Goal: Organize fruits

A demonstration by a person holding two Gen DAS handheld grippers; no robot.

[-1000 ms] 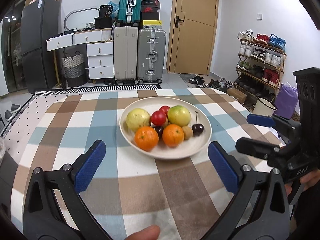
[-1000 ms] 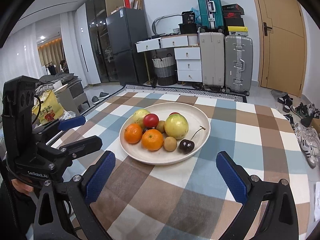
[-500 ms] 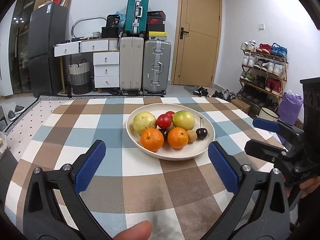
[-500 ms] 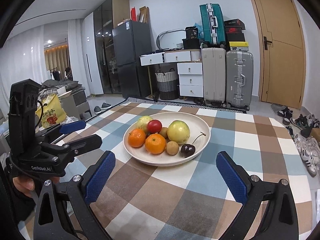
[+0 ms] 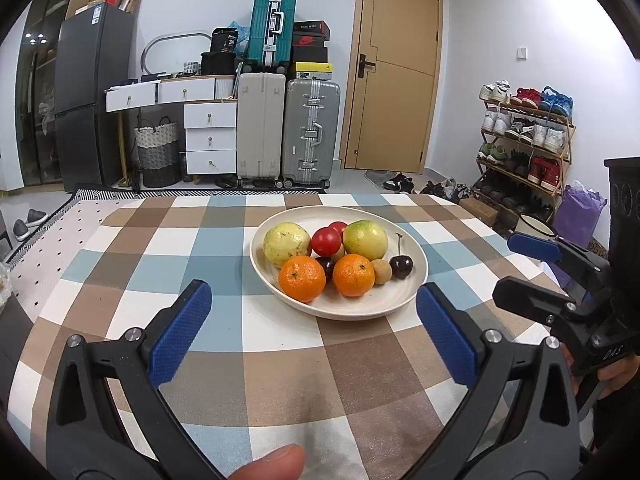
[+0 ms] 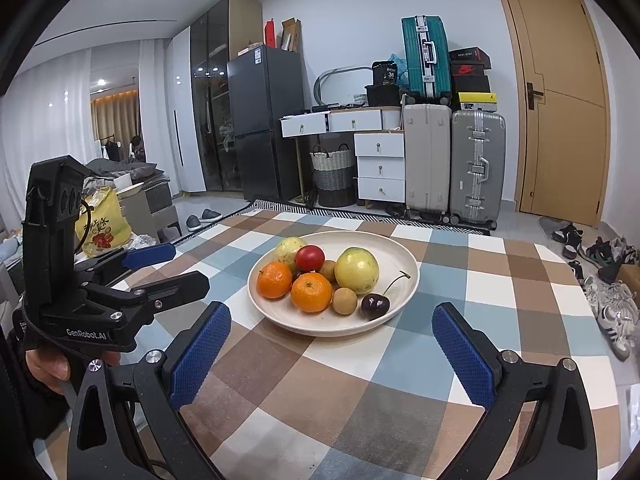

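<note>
My left gripper (image 5: pixel 312 320) is spread wide, its blue pads (image 5: pixel 180 332) well apart and holding nothing. It hangs above the checked tablecloth (image 5: pixel 160 248), short of the plate (image 5: pixel 412 280).

My right gripper (image 6: pixel 332 344) is likewise fully spread and empty, its blue pads (image 6: pixel 464 356) framing the near edge of the same plate (image 6: pixel 400 248) from the other side. Each gripper shows in the other's view: the right one at the right edge of the left wrist view, the left one at the left edge of the right wrist view, with a hand (image 6: pixel 48 368) under it.

Fruit location: all fruit lies on the cream plate, which stands on the tablecloth near the middle of the table. Contents, as read from the left wrist view:
- two tangerines (image 5: pixel 302 279), side by side at the near rim;
- two yellow-green guavas (image 5: pixel 286 243) behind them;
- a red tomato (image 5: pixel 326 241) between the guavas, a second red fruit partly hidden behind it;
- a small brown round fruit (image 5: pixel 382 271), touching the right tangerine;
- a dark cherry (image 5: pixel 400 266) with its stem up, at the right;
- another dark cherry (image 5: pixel 327 266) wedged between the tangerines.

Neither gripper touches the plate or any fruit.
</note>
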